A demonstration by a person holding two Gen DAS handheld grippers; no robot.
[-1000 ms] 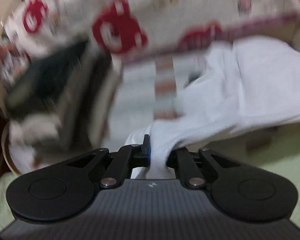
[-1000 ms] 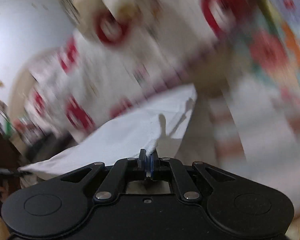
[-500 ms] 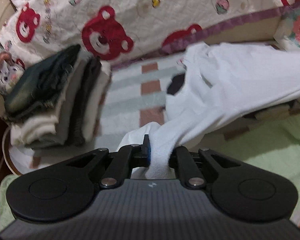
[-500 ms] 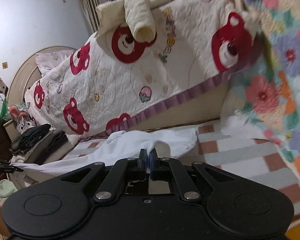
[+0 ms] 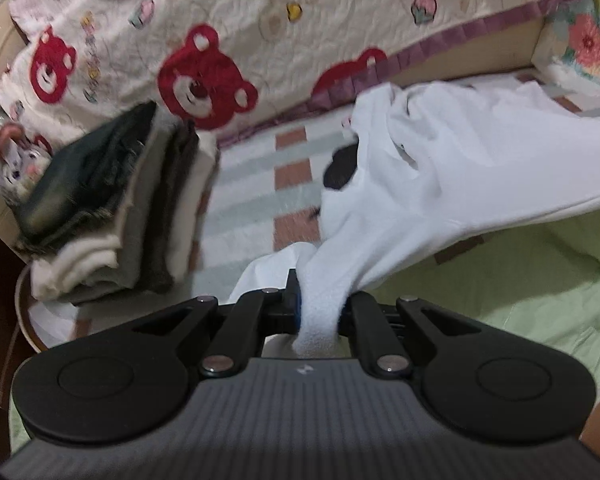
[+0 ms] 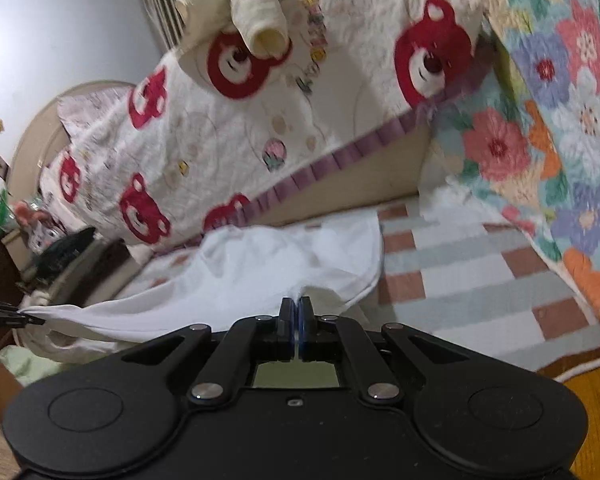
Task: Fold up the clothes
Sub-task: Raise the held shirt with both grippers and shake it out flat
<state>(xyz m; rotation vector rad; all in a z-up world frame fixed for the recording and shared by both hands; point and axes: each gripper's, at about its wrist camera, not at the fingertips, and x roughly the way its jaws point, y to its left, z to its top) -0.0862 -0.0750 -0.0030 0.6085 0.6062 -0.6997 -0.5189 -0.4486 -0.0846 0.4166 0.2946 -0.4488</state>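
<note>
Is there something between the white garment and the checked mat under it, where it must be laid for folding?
Nothing visible does. The white garment, held by the left gripper and right gripper, hangs over bare checked mat; the folded stack lies aside.

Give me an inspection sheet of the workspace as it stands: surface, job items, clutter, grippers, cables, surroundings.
Surface: checkered mat in pale and brick-red blocks; a light green cover at its near edge.
Job's things: white garment held stretched between both grippers, its middle sagging toward the mat; a dark patch shows on it in the left wrist view.
Clutter: stack of folded clothes at the left of the mat; a plush toy behind it.
Grippers: left gripper shut on a thick bunch of the garment; right gripper shut on a thin edge.
Cables: nothing seen.
Surroundings: bear-print quilt draped behind the mat, floral quilt at right, wooden floor.
</note>
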